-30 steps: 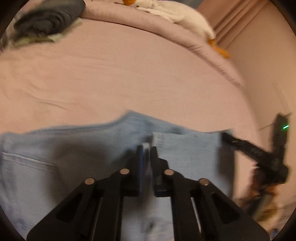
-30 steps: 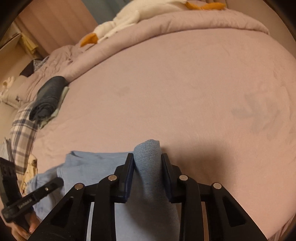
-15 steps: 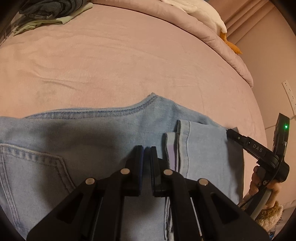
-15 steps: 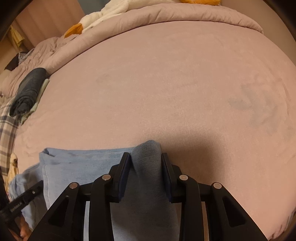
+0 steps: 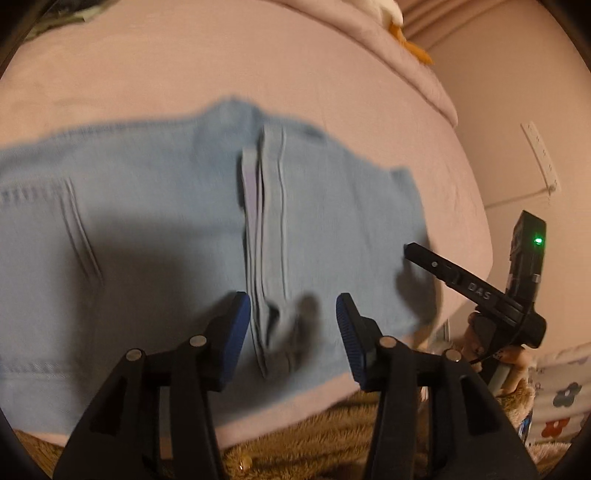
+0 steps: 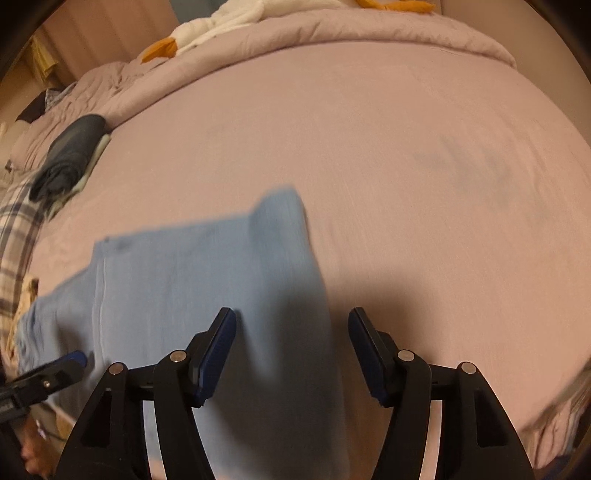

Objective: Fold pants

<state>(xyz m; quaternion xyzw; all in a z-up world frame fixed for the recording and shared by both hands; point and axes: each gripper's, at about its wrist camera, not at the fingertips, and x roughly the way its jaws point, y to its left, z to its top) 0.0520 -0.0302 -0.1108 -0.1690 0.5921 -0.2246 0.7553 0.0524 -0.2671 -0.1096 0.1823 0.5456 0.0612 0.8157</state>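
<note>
Light blue jeans lie folded on the pink bed sheet, with the leg hems laid over the seat part. My left gripper is open and empty just above the near edge of the jeans. My right gripper is open and empty above the folded end of the jeans. The right gripper also shows at the right of the left wrist view, beside the jeans' right edge. One finger of the left gripper shows at the lower left of the right wrist view.
A dark rolled garment lies at the far left of the bed. A white goose plush rests on the rumpled duvet at the back. A plaid cloth is at the left edge. A brown fuzzy rug lies below the bed's near edge.
Both grippers have opened and let go of the jeans, and both have pulled back. The folded jeans now lie flat on the bed.
</note>
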